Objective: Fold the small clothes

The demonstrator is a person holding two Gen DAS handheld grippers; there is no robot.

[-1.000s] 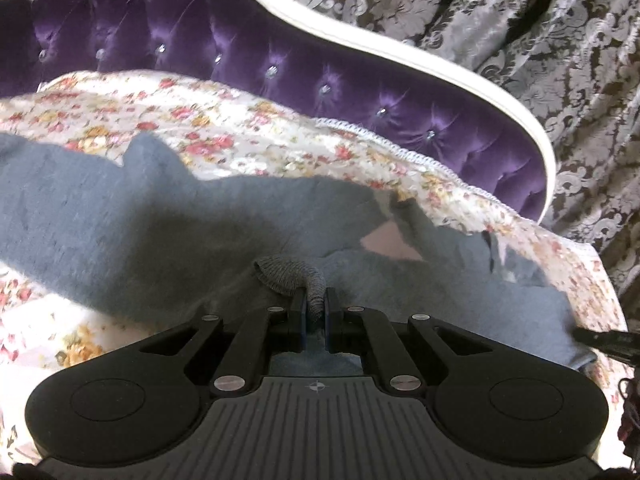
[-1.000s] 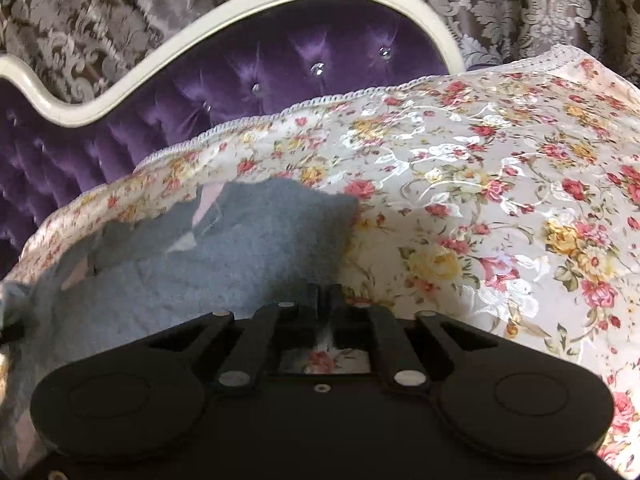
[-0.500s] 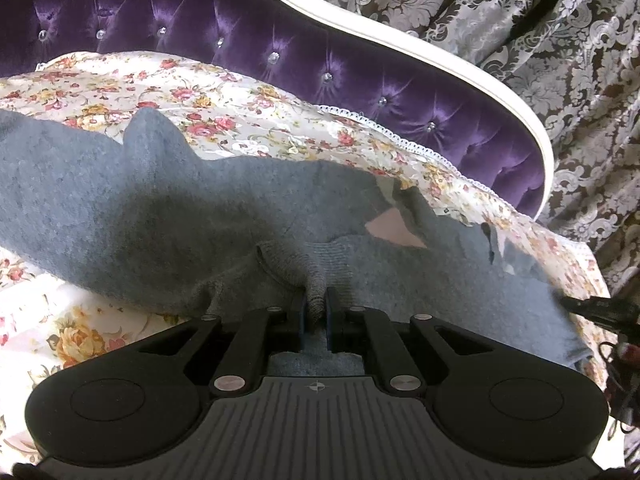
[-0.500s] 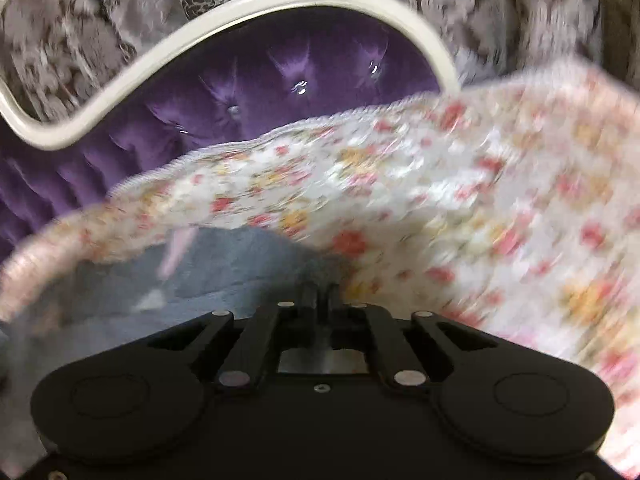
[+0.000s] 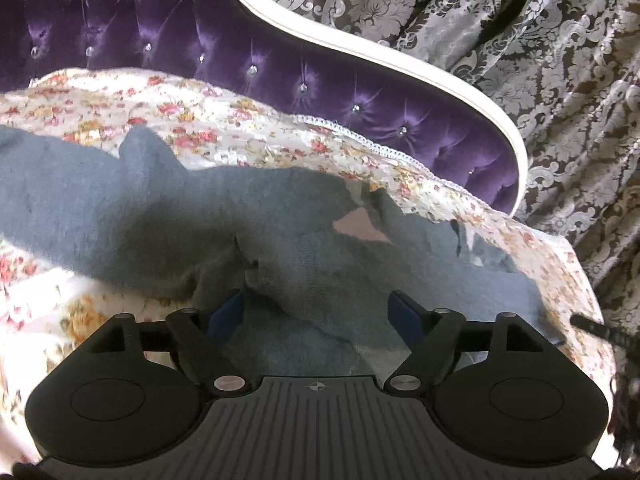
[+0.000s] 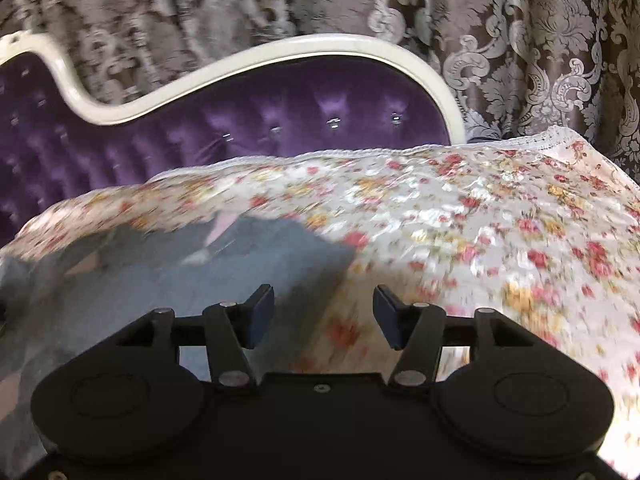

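Note:
A grey fleecy garment (image 5: 168, 216) lies spread on the floral bedspread (image 5: 240, 120), with a pale pink patch (image 5: 360, 226) showing near its middle. My left gripper (image 5: 322, 312) is open, its blue-padded fingers (image 5: 230, 310) straddling a bunched fold of the garment without gripping it. In the right wrist view the garment (image 6: 160, 272) lies at the left, its right edge near the gripper. My right gripper (image 6: 324, 314) is open and empty, just above the garment's edge and the bedspread (image 6: 500, 240). This view is blurred by motion.
A purple tufted headboard (image 5: 200, 48) with a white frame (image 5: 360, 52) curves behind the bed; it also shows in the right wrist view (image 6: 240, 128). Patterned brown-and-silver curtains (image 5: 520, 40) hang behind. The bedspread's lace edge (image 5: 360, 136) runs along the headboard.
Both grippers were shut on the garment's edge and have opened, letting the cloth go. The right wrist view has shifted and blurred with motion.

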